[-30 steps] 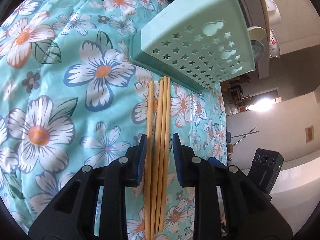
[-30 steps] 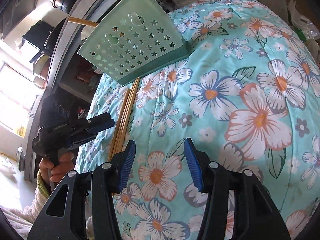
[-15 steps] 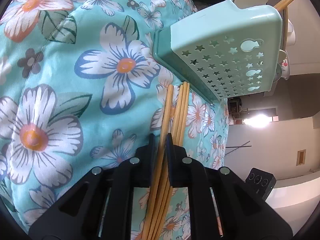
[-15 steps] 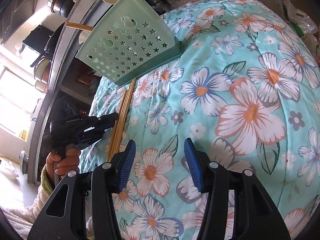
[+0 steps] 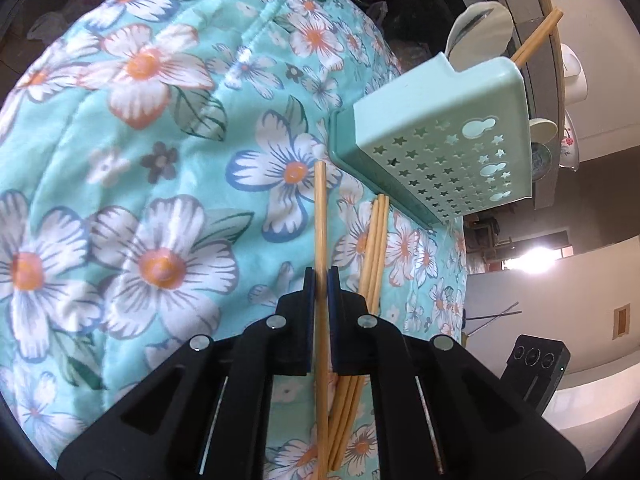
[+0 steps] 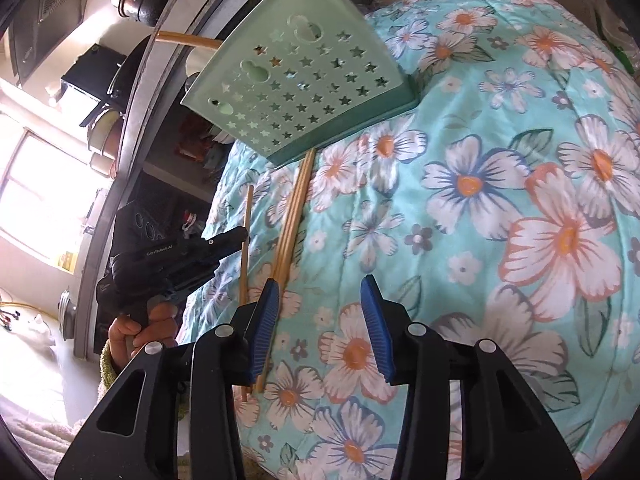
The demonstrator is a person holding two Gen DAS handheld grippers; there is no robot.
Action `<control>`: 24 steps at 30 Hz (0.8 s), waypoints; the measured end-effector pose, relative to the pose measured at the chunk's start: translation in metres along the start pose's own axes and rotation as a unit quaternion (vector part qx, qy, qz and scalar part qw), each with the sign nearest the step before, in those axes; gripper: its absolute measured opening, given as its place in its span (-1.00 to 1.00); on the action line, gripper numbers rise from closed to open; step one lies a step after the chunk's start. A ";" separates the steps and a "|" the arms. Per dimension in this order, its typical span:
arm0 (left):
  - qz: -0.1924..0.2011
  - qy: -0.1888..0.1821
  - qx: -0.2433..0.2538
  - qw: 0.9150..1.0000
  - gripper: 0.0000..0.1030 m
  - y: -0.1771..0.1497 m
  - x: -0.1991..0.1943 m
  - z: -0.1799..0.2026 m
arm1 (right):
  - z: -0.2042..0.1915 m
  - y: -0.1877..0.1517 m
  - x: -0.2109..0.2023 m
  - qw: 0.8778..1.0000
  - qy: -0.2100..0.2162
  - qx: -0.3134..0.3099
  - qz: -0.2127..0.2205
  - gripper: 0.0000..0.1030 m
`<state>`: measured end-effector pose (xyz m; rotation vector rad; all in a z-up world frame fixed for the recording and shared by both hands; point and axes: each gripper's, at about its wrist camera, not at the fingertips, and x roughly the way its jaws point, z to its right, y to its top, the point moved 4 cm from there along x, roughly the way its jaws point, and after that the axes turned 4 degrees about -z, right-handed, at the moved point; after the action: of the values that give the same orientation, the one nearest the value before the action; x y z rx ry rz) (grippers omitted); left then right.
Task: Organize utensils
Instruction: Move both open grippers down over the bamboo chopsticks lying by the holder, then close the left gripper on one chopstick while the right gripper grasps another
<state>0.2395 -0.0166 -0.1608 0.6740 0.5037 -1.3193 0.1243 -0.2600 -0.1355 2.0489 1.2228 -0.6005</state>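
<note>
Teal floral quilt [image 5: 132, 152] covers the whole work surface, and on it stands the mint-green perforated utensil holder [image 5: 452, 152], tilted on its darker base, with a spoon [image 5: 480, 24] and one chopstick [image 5: 536, 40] already poking out of its top. You are at the pick-up step: one chopstick singled out of the pile and now due to go into the holder.

Just in front of the holder's base lie the three loose chopsticks [image 5: 374, 248], side by side on the quilt and pointing at it. Your left gripper [image 5: 321, 276] is clamped on the single chopstick [image 5: 320, 216], which stands apart from the other three with its far tip near the holder's lower corner. The jaws have just been closing and now pinch the stick near its middle.

Your next move, as I judge it, calls for lifting that stick clear, tipping it towards upright and steering its end over the holder's open top.

Your right gripper [image 6: 320, 312] hangs angled down over the quilt, beside the loose chopsticks, partly open with nothing between its blue pads [image 6: 376, 320]; its jaws have just been narrowing.
</note>
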 end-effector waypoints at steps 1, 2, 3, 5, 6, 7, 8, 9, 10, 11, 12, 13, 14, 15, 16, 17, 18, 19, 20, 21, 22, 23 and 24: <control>0.007 0.007 0.002 1.000 -0.90 0.000 -0.005 -0.003 | -0.006 0.000 0.007 1.000 0.007 -0.004 -0.008 -0.21; 0.011 0.014 0.003 1.000 -0.90 0.000 -0.008 -0.006 | -0.011 0.000 0.014 1.000 0.012 -0.007 -0.015 -0.21; 0.013 0.020 0.002 1.000 -0.90 0.000 -0.010 -0.009 | -0.016 -0.001 0.021 1.000 0.015 -0.011 -0.023 -0.22; 0.014 0.030 0.001 0.999 -0.90 0.000 -0.013 -0.016 | -0.024 -0.002 0.038 0.999 0.021 -0.015 -0.038 -0.24; 0.015 0.033 0.000 0.999 -0.90 0.000 -0.014 -0.020 | -0.026 -0.002 0.044 0.999 0.023 -0.015 -0.044 -0.25; 0.014 0.032 0.000 0.999 -0.90 0.001 -0.016 -0.024 | -0.029 -0.002 0.052 0.998 0.025 -0.014 -0.050 -0.27; 0.014 0.029 -0.002 0.999 -0.90 0.001 -0.016 -0.026 | -0.030 -0.001 0.058 0.998 0.026 -0.012 -0.054 -0.29; 0.014 0.028 -0.001 0.999 -0.90 0.001 -0.015 -0.026 | -0.030 -0.001 0.063 0.998 0.026 -0.011 -0.057 -0.31; 0.014 0.028 0.000 1.000 -0.90 0.001 -0.014 -0.027 | -0.031 0.000 0.068 0.998 0.024 -0.009 -0.059 -0.33; 0.014 0.028 0.001 1.000 -0.90 0.001 -0.014 -0.027 | -0.031 0.001 0.073 0.998 0.023 -0.006 -0.063 -0.34; 0.014 0.028 0.002 1.000 -0.90 0.001 -0.013 -0.027 | -0.030 0.001 0.076 0.998 0.024 -0.004 -0.065 -0.37; 0.014 0.029 0.003 0.999 -0.90 0.000 -0.012 -0.027 | -0.030 0.002 0.079 0.998 0.022 -0.002 -0.067 -0.40; 0.013 0.028 0.004 1.000 -0.90 0.000 -0.011 -0.028 | -0.030 0.003 0.081 0.998 0.020 0.000 -0.067 -0.43; 0.013 0.027 0.003 1.000 -0.90 0.000 -0.009 -0.026 | -0.029 0.003 0.083 0.998 0.021 0.002 -0.067 -0.46; 0.012 0.026 0.003 1.000 -0.90 0.000 -0.008 -0.027 | -0.030 0.004 0.085 0.997 0.024 0.005 -0.067 -0.49; 0.011 0.025 0.003 1.000 -0.90 0.000 -0.007 -0.027 | -0.030 0.004 0.086 0.997 0.026 0.006 -0.067 -0.51; 0.010 0.024 0.002 1.000 -0.90 0.000 -0.006 -0.027 | -0.029 0.003 0.086 0.997 0.026 0.007 -0.068 -0.57; 0.010 0.023 0.002 1.000 -0.90 0.000 -0.006 -0.027 | -0.029 0.003 0.087 0.997 0.026 0.008 -0.069 -0.61; 0.009 0.023 0.002 1.000 -0.90 0.000 -0.005 -0.027 | -0.029 0.004 0.088 0.997 0.028 0.009 -0.070 -0.63; 0.009 0.024 0.002 1.000 -0.90 0.000 -0.005 -0.027 | -0.029 0.003 0.089 0.997 0.030 0.011 -0.071 -0.69; 0.009 0.024 0.002 1.000 -0.90 0.000 -0.004 -0.027 | -0.026 0.003 0.089 0.997 0.031 0.012 -0.072 -0.76; 0.009 0.024 0.002 1.000 -0.90 0.000 -0.004 -0.026 | -0.026 0.003 0.090 0.997 0.032 0.013 -0.072 -0.78; 0.009 0.024 0.002 1.000 -0.90 0.000 -0.003 -0.026 | -0.027 0.003 0.090 0.997 0.035 0.015 -0.072 -0.82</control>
<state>0.2399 0.0042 -0.1774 0.7132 0.5325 -1.2909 0.1698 -0.1889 -0.1775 2.0341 1.4188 -0.6208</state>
